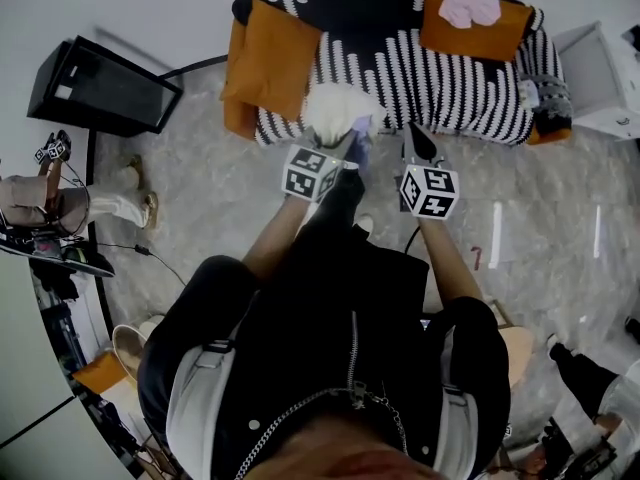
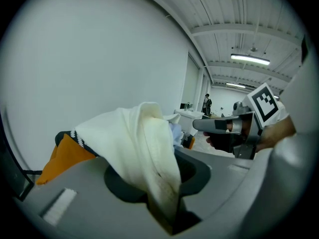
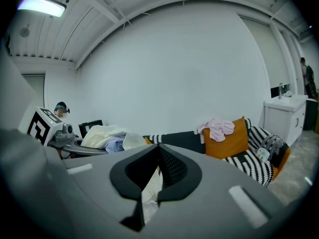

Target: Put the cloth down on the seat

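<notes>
Striped sofa (image 1: pixel 450 83) on marbled floor (image 1: pixel 220 198); white wall (image 3: pixel 174 59), perhaps a washbasin (image 3: pixel 286 103).

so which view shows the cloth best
Left gripper view: the cloth fills the middle, folds clear. Head view shows the cloth small and pale; right gripper view shows the cloth small at far left.

A pink garment (image 1: pixel 462 0) lies crumpled on an orange cushion (image 1: pixel 485 38), with a second orange cushion (image 1: pixel 272 56) well apart at left. A black box (image 1: pixel 100 86) and a white cabinet (image 1: pixel 605 78) stand on the marbled floor (image 1: pixel 205 213).
</notes>
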